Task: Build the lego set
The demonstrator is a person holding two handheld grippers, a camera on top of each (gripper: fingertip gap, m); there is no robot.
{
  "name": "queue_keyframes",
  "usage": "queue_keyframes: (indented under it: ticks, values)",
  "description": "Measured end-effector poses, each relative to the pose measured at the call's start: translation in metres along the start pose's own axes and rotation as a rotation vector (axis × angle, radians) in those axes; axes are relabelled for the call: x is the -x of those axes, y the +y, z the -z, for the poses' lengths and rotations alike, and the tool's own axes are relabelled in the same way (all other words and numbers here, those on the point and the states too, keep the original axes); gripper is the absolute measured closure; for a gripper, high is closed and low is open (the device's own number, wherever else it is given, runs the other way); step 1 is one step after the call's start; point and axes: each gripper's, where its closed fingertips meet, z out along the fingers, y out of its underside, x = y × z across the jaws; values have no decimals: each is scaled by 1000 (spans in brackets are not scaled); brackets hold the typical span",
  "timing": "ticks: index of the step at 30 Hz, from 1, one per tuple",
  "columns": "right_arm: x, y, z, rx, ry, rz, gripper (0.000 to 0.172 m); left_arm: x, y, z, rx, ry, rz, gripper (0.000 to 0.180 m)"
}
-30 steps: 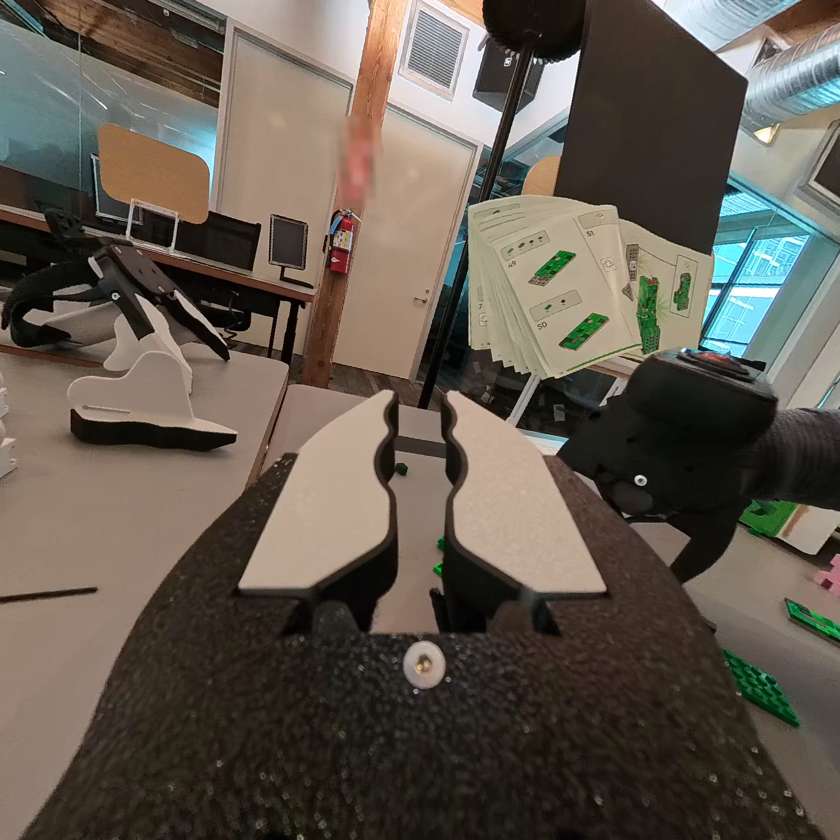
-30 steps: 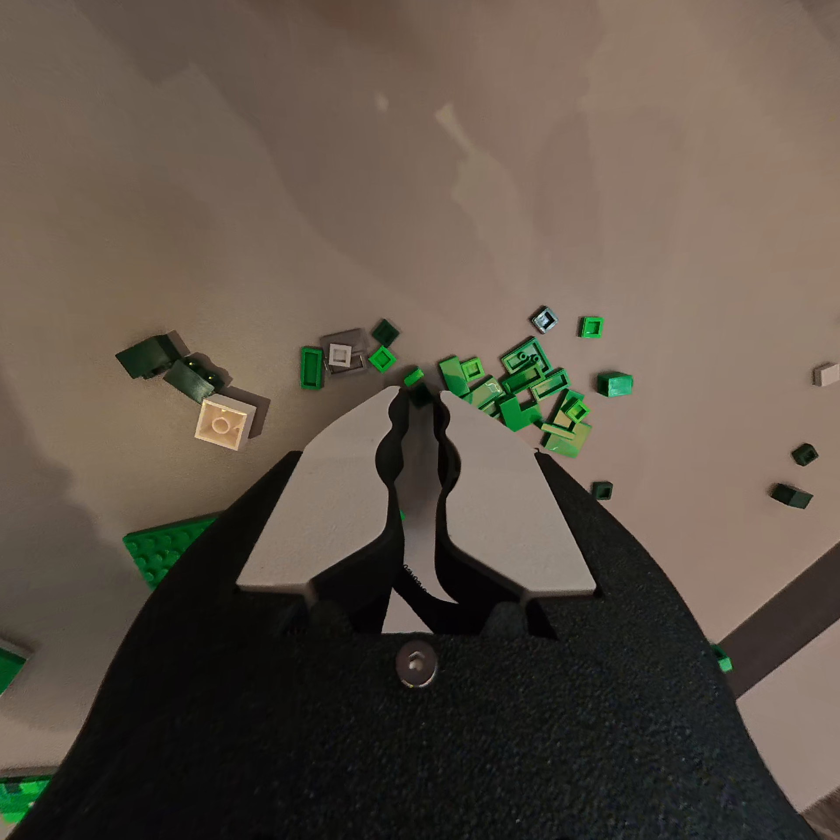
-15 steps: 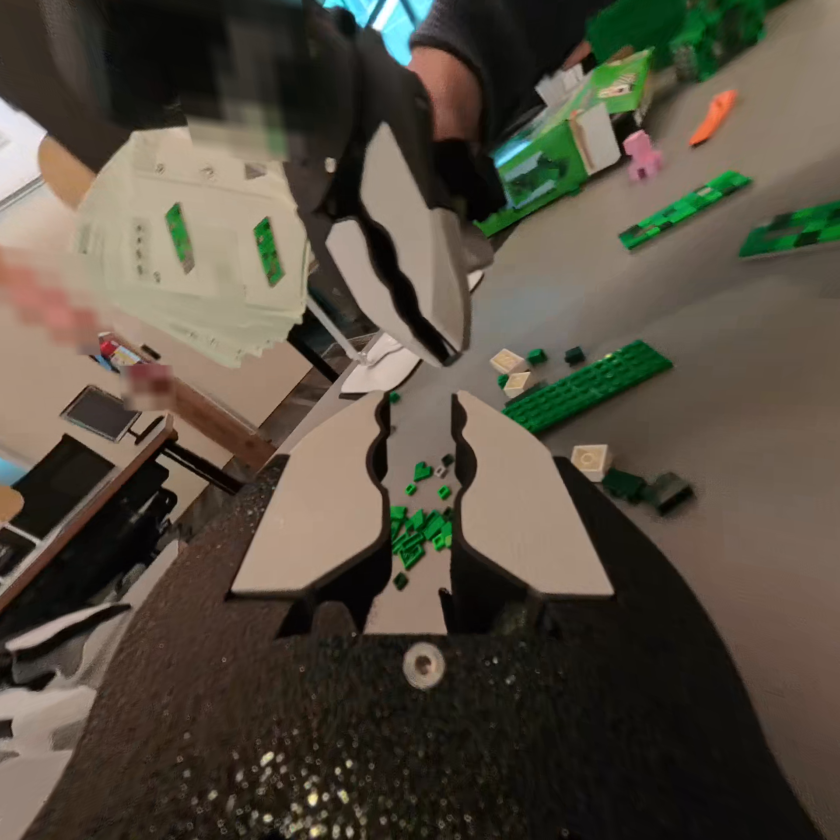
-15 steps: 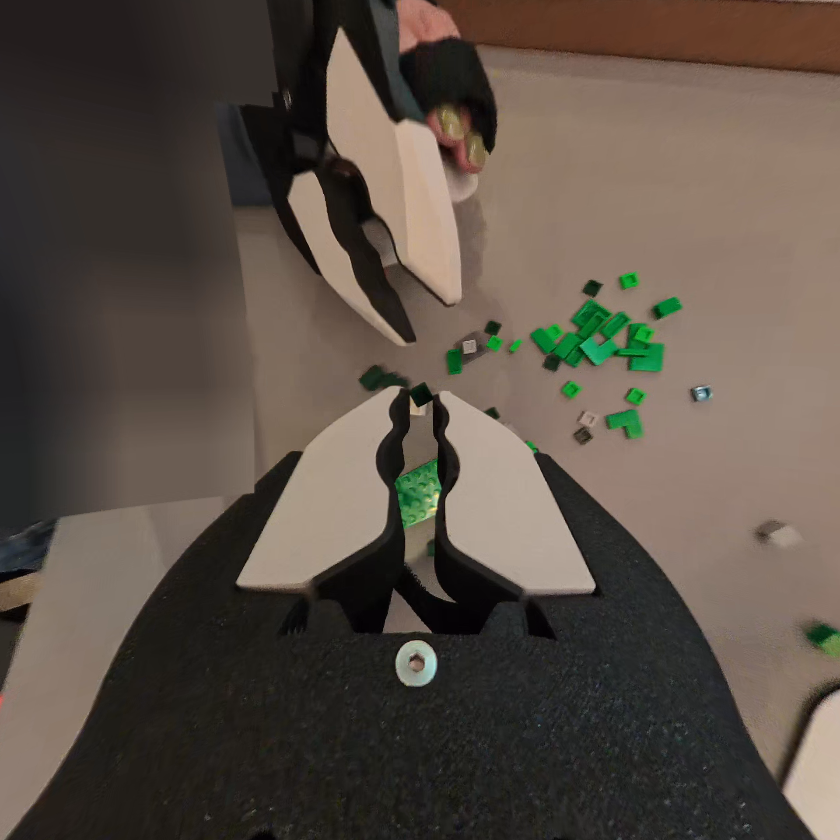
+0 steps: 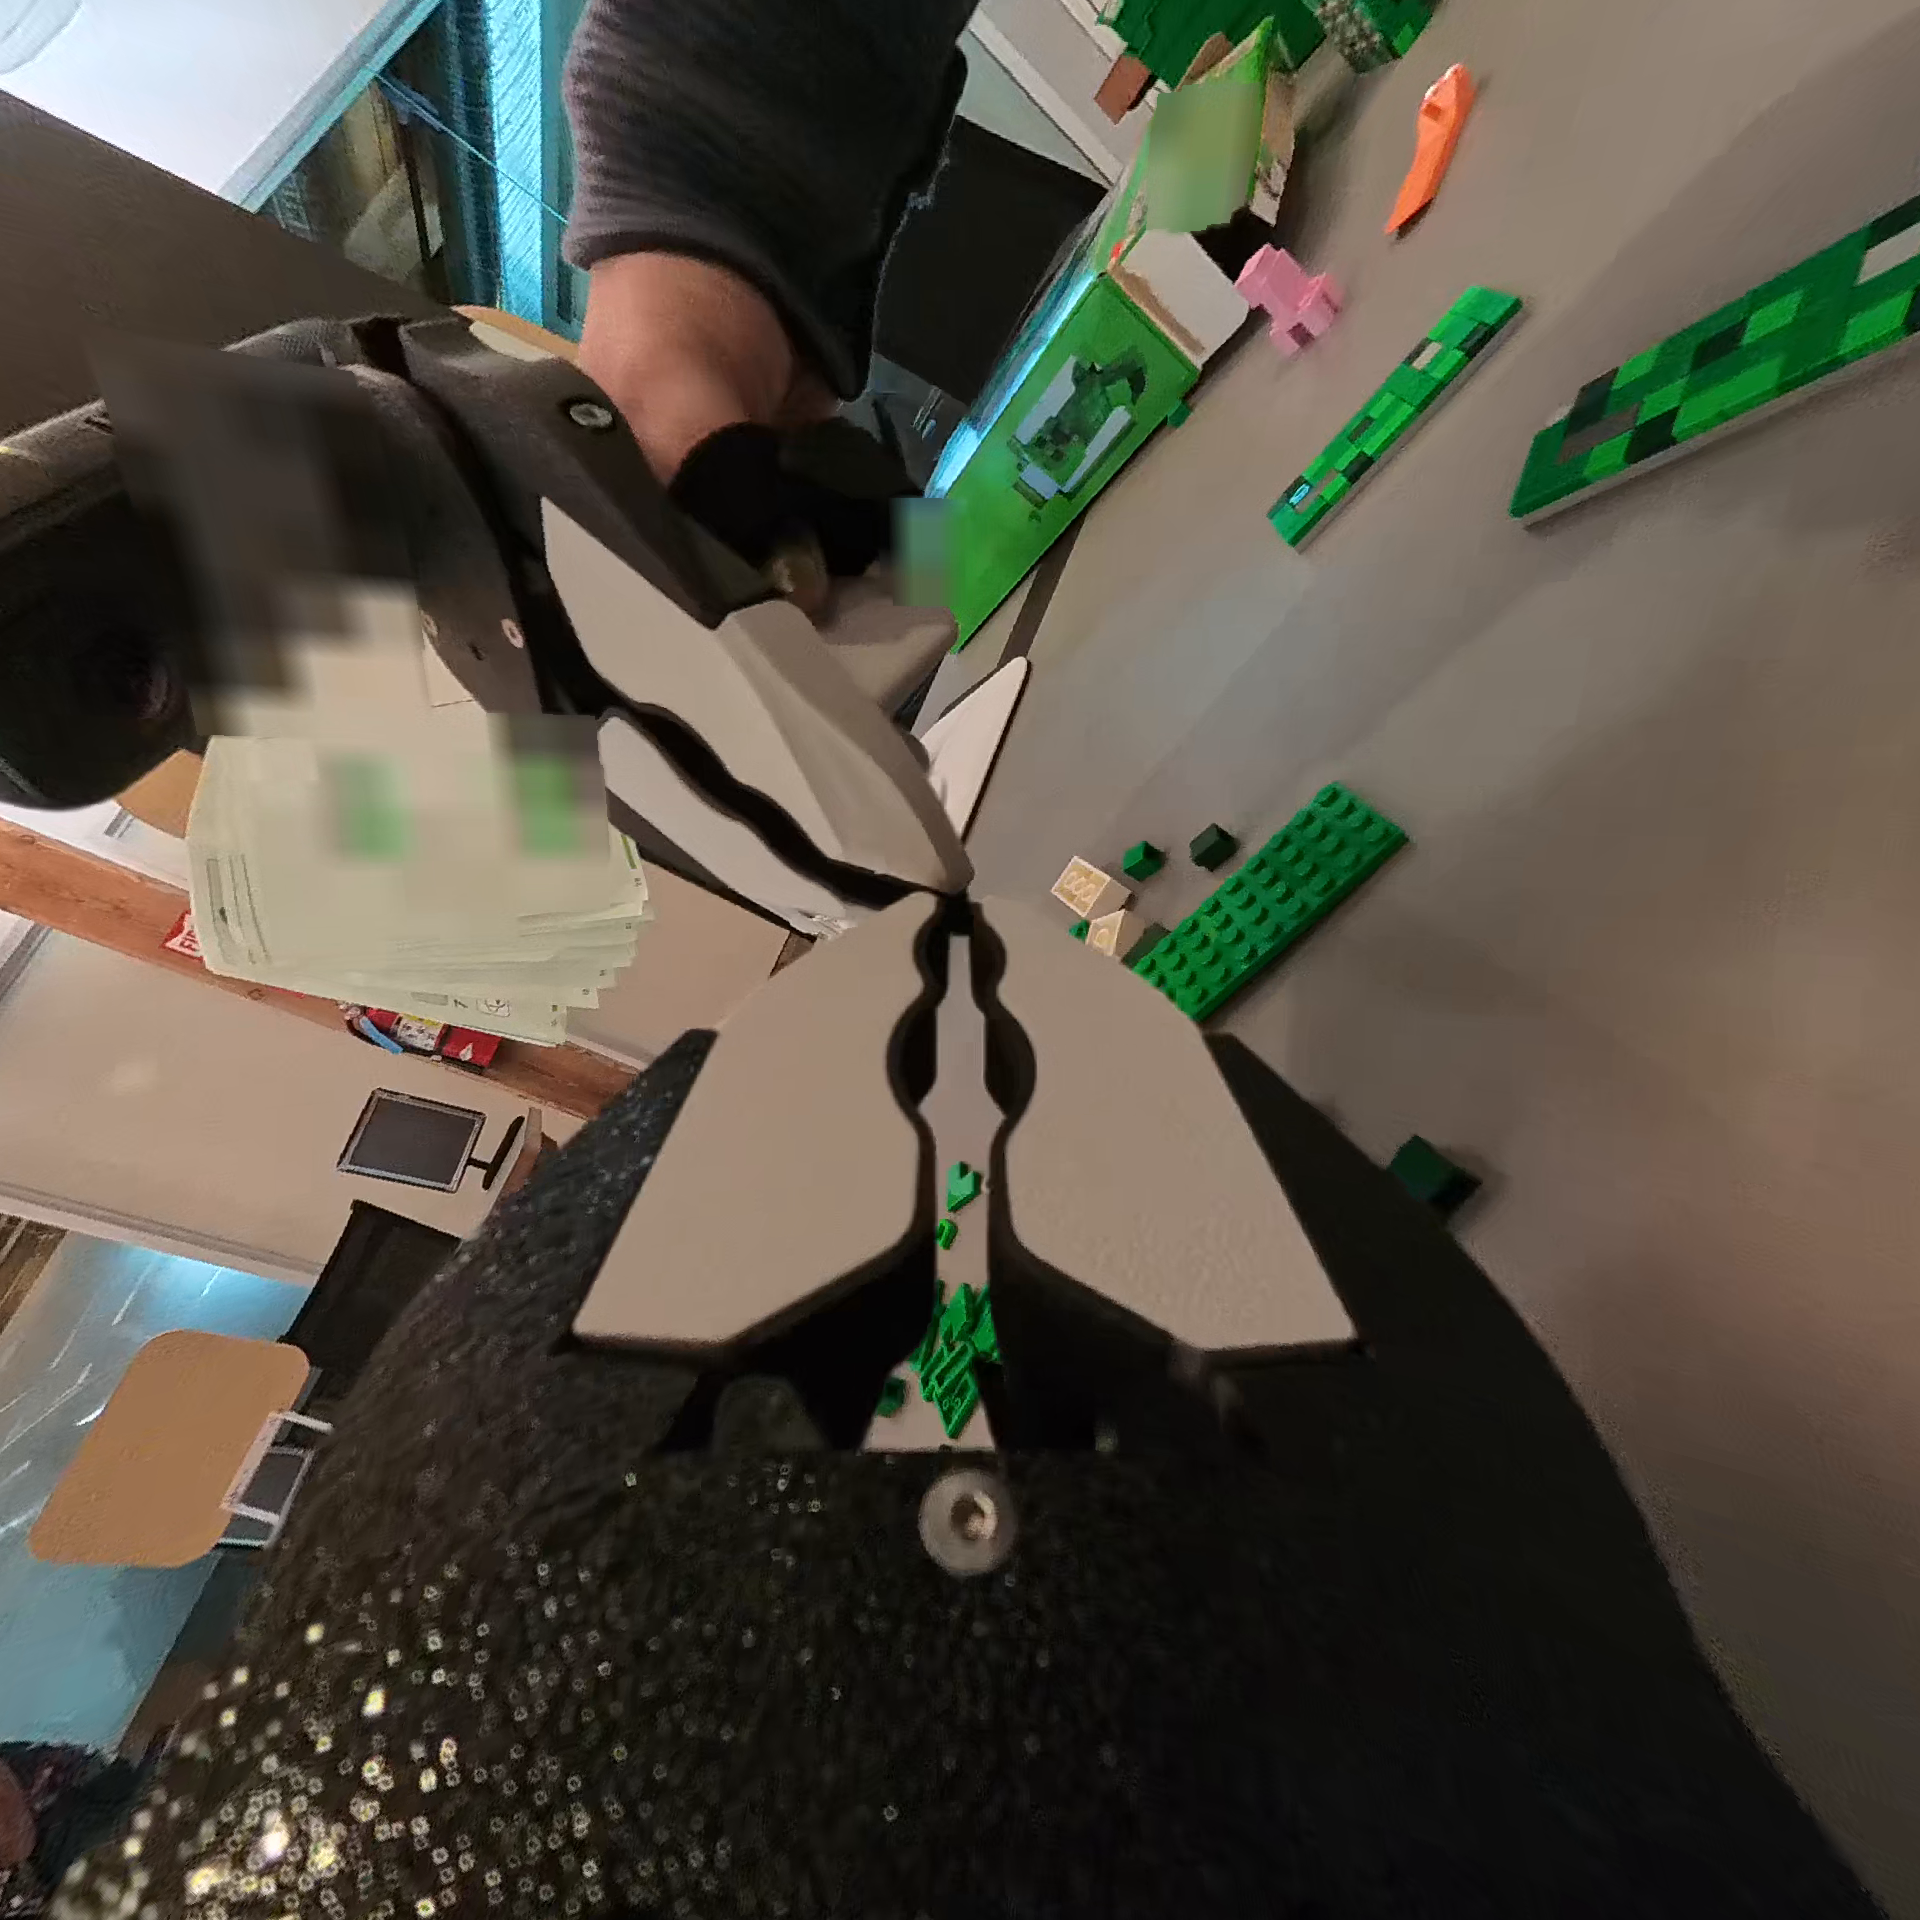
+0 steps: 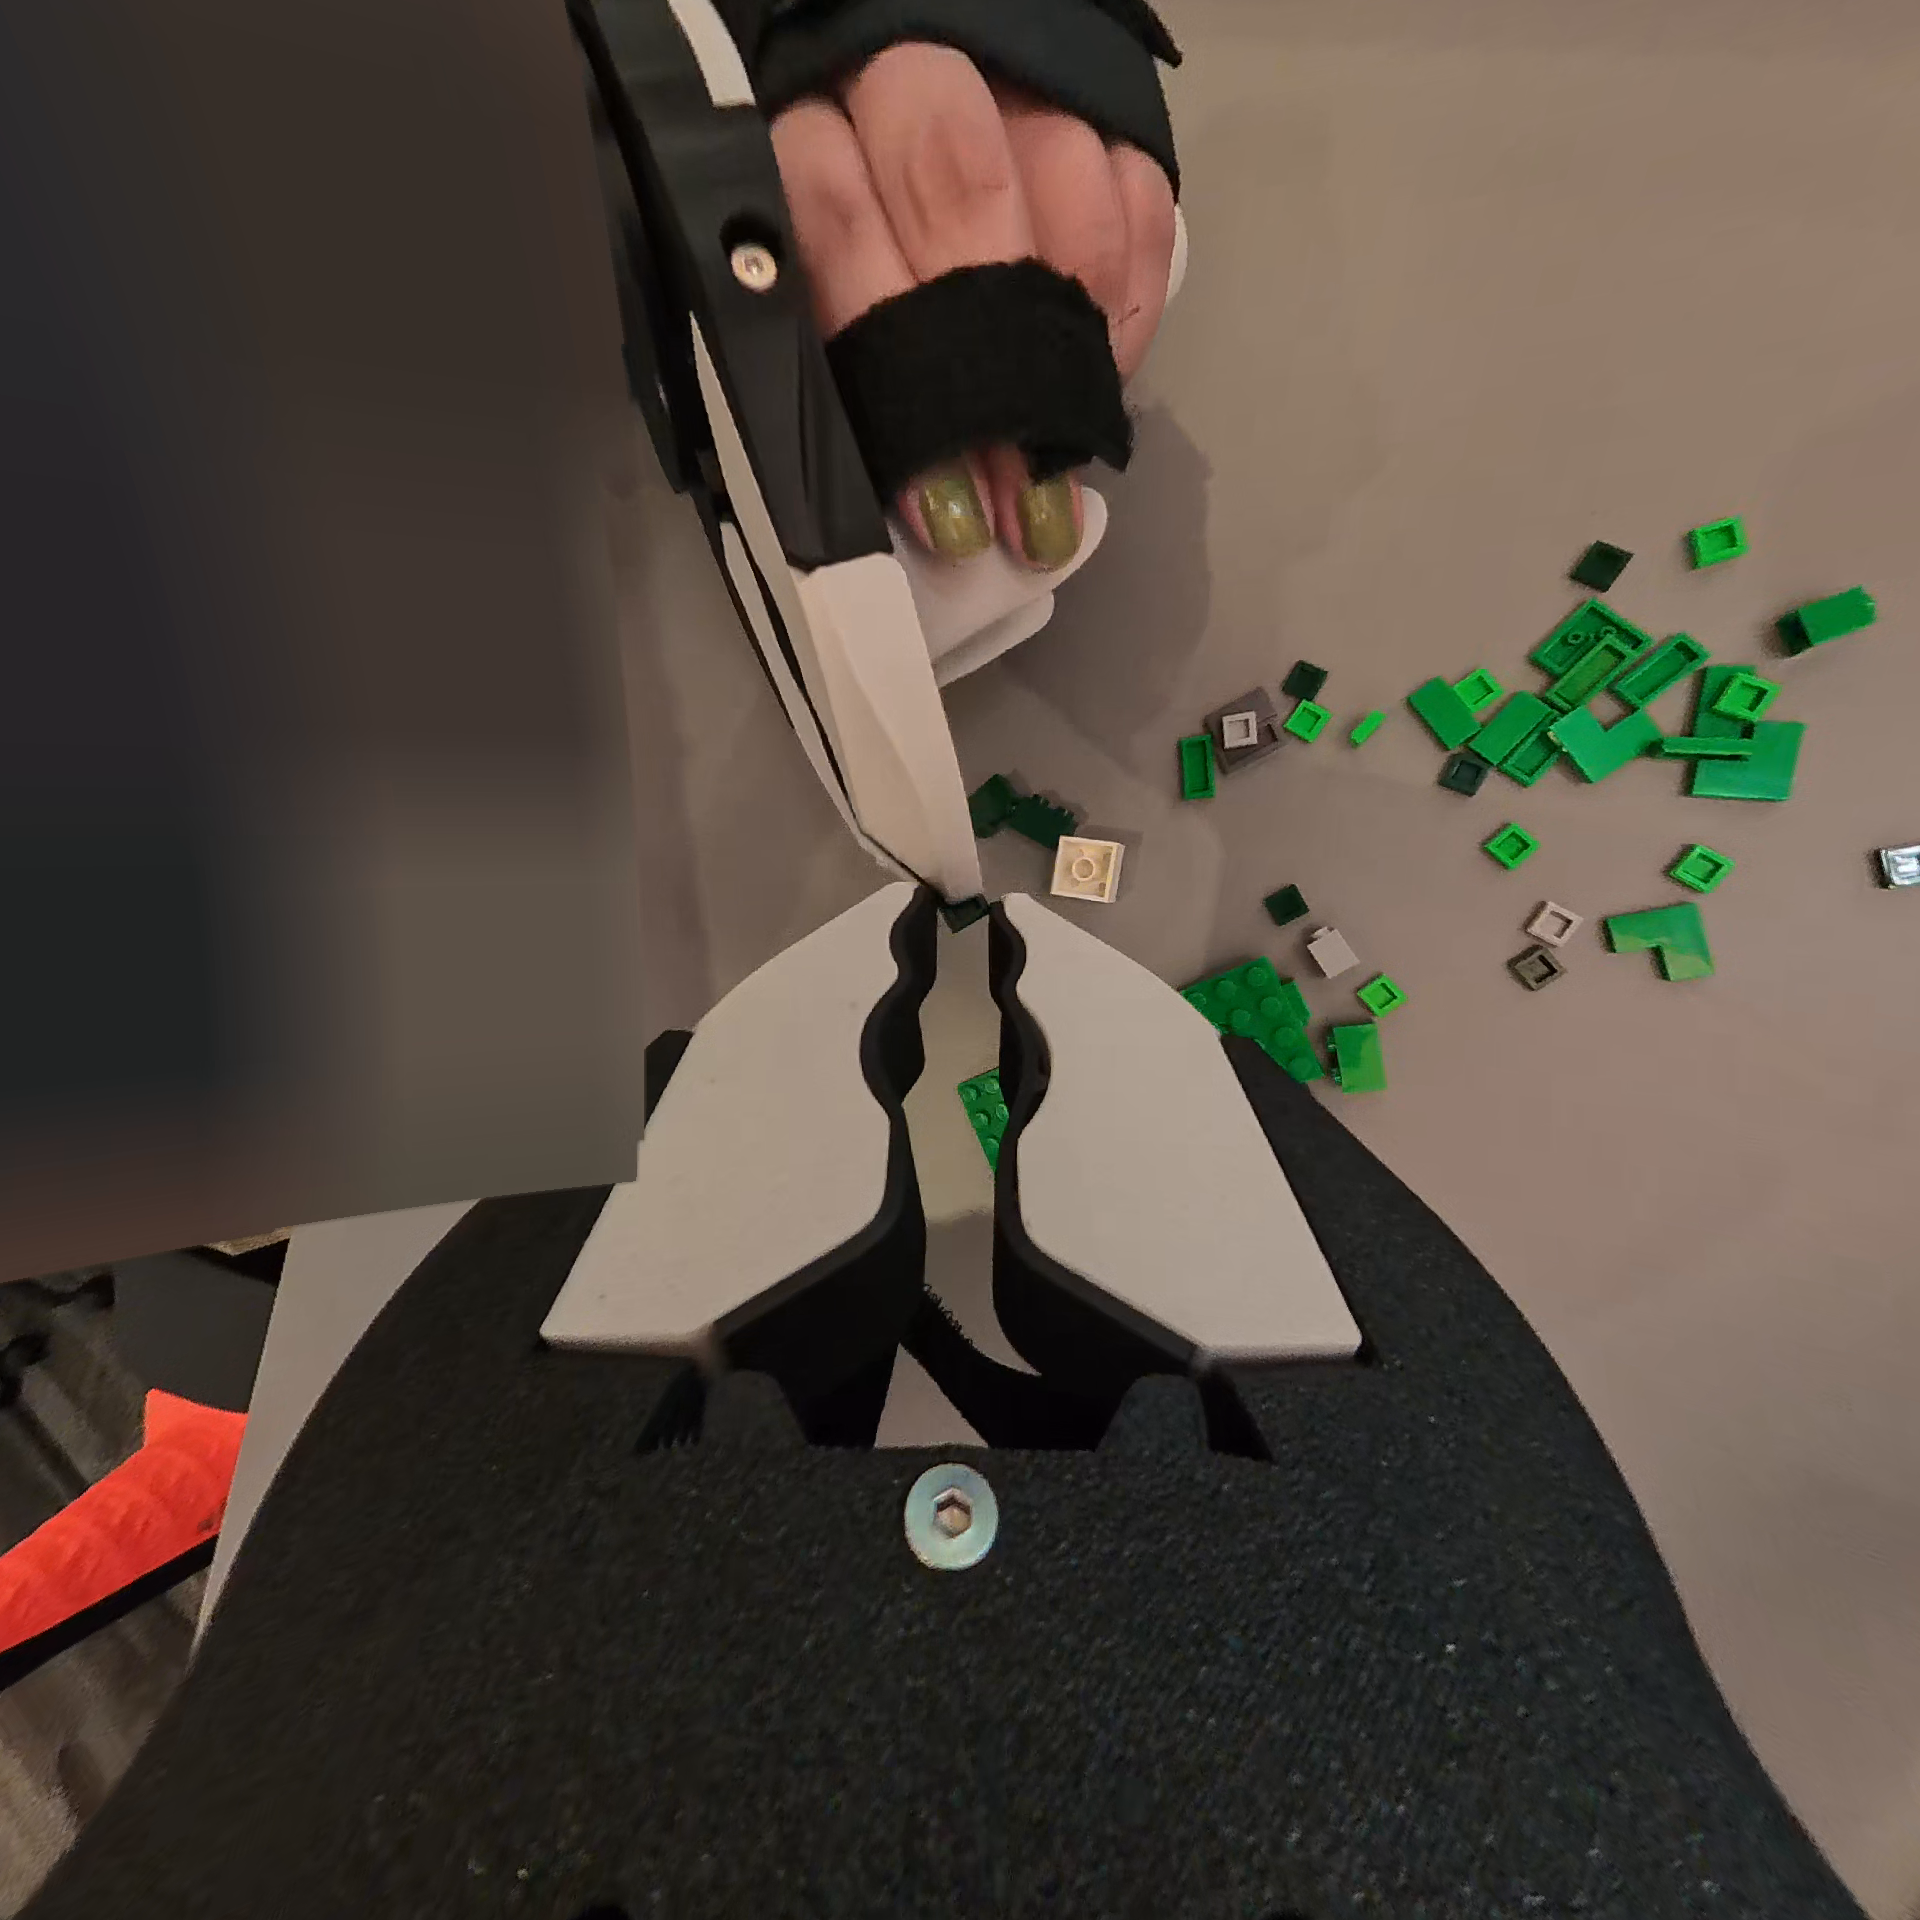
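Observation:
My right gripper (image 6: 961, 914) is shut on a small dark green piece (image 6: 964, 914), pinched at its fingertips above the grey table (image 6: 1455, 312). My left gripper (image 5: 954, 920) meets it tip to tip; in the right wrist view the left gripper (image 6: 940, 883) comes down from above. Its jaws are closed on the top edge of the same piece. In the left wrist view the right gripper (image 5: 935, 883) reaches in from the upper left, held by a gloved hand (image 5: 727, 416). The piece itself shows there only as a dark spot between the tips.
A scatter of small green tiles (image 6: 1621, 707) and a tan square brick (image 6: 1088, 868) lie on the table to the right. A green studded plate (image 5: 1268, 899), an instruction booklet (image 5: 416, 883), a green box (image 5: 1070, 416), a pink figure (image 5: 1288, 301) and an orange tool (image 5: 1434, 156) stand farther off.
My left gripper swung from facing the room down toward the table and the right gripper, opened a little, then closed at the dark green piece. The right gripper kept hold of the piece while turning.

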Motion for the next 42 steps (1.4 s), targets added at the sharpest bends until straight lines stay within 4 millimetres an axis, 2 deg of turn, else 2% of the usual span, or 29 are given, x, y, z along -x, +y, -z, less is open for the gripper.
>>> queue_keyframes:
  ticks: [4, 6, 8, 11, 13, 16, 19, 23, 39, 40, 42]
  values:
    - [-2, 1, -1, 8, 21, -7, 163, 0, 2, 1, 14, 8, 16, 178]
    - [-9, -1, 3, -22, 86, -2, 157, 4, 7, -4, 34, 14, 143, 178]
    - [-20, -6, 13, -64, 233, 53, 139, 14, 10, -5, -4, 26, 402, 178]
    - [-23, -15, 27, -106, 535, 254, 138, 27, 4, -2, -209, 169, 961, 179]
    - [-16, -20, 29, -91, 702, 391, 139, 38, 3, 5, -360, 274, 1261, 179]
    - [-3, -23, 24, -39, 834, 554, 142, 41, 4, 10, -483, 418, 1503, 179]
    - [4, -23, 17, -6, 880, 641, 148, 37, -6, 13, -555, 573, 1612, 179]
    - [7, -27, 15, -17, 897, 682, 160, 31, -10, 13, -594, 685, 1701, 179]
    - [11, -27, 21, -91, 955, 629, 164, 33, -16, 13, -657, 736, 1749, 178]
    - [12, -25, 21, -97, 960, 615, 164, 32, -17, 12, -656, 735, 1738, 177]
    - [14, -18, 27, -112, 996, 581, 164, 33, -14, 11, -646, 699, 1727, 162]
